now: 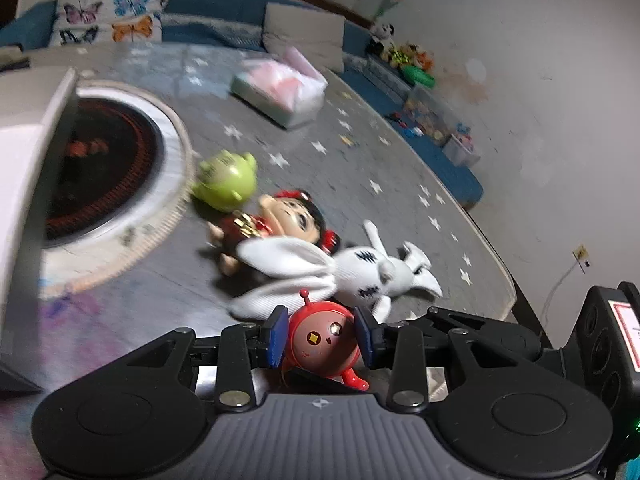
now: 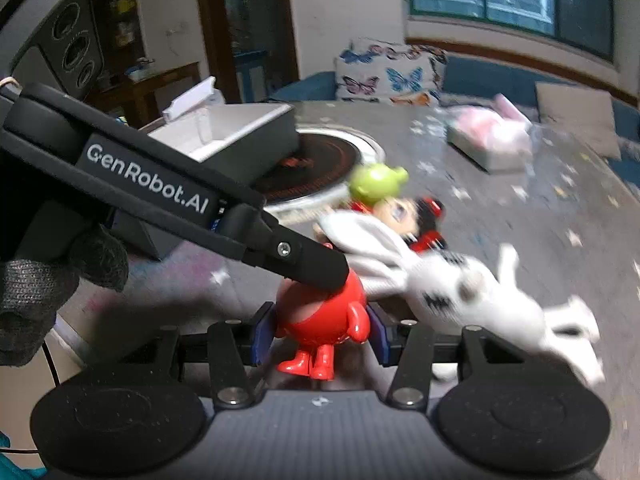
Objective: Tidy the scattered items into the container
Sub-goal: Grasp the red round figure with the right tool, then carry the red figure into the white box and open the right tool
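A red round toy figure [image 1: 322, 340] with an antenna sits between both grippers. My left gripper [image 1: 322, 334] has its blue pads on either side of the toy's head. My right gripper [image 2: 320, 330] has its pads on either side of the same toy's body [image 2: 324, 316]. The left gripper's finger [image 2: 304, 258] crosses over the toy in the right wrist view. Beyond lie a white plush rabbit [image 1: 360, 270], a black-haired doll [image 1: 280, 220] and a green toy [image 1: 226, 178]. The white-rimmed grey container [image 2: 236, 136] stands at the left, on the table.
A round burner [image 1: 120, 160] is set in the grey star-patterned table [image 1: 320, 152]. A clear bag of pink things [image 1: 280, 88] lies further back. A blue sofa with cushions [image 1: 304, 32] and toy bins [image 1: 432, 112] edge the room.
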Motion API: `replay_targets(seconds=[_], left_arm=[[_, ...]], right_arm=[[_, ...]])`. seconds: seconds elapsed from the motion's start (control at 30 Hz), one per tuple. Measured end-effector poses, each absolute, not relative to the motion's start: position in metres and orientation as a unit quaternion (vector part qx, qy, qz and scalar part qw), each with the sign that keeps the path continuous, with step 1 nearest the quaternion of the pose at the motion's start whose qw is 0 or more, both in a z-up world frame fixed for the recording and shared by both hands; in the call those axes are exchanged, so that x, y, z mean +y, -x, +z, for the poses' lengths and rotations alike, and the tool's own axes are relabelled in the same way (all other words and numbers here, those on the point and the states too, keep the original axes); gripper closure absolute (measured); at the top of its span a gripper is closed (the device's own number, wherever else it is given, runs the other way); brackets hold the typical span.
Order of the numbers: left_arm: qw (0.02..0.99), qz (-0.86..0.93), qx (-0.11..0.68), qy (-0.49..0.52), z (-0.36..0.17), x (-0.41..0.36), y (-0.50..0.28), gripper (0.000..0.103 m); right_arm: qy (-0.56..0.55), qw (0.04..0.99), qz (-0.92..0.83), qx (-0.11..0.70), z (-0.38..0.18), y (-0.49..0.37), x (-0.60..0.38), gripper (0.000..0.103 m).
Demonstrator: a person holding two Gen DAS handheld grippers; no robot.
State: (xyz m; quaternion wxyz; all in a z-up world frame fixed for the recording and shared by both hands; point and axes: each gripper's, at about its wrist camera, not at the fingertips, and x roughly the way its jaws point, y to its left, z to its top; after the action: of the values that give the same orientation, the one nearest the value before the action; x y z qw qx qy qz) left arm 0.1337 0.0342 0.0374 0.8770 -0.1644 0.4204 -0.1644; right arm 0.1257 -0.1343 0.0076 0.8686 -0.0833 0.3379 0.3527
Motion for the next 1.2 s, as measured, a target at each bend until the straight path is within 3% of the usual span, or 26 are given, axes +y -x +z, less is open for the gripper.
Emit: replay_targets(seconds=[0.4,0.6,0.9,1.2], left_arm=[[0.921,-0.074,0.347,0.162,0.098,0.130,-0.115,0.064],[0.924,-0.017,0.339,0.178,0.104,0.192,-0.119,0.064],[0.901,0.034,0.375,0.216,0.071,0.269,-0.145,0.064],[0.885,0.050,0.410,0.217,0.047,0.286,-0.161,0.064]], right_arm=[[0.099,0.855,0.429,0.273,0.056,-0.142,-0.030,0.055],[0.109,0.833,0.475,0.261,0.063,-0.156,0.046,0.055],[0.112,0.792,0.511,0.314,0.037,-0.197,0.129,0.055],[0.134,0.751,0.514,0.392,0.007,-0.224,0.165,0.055]])
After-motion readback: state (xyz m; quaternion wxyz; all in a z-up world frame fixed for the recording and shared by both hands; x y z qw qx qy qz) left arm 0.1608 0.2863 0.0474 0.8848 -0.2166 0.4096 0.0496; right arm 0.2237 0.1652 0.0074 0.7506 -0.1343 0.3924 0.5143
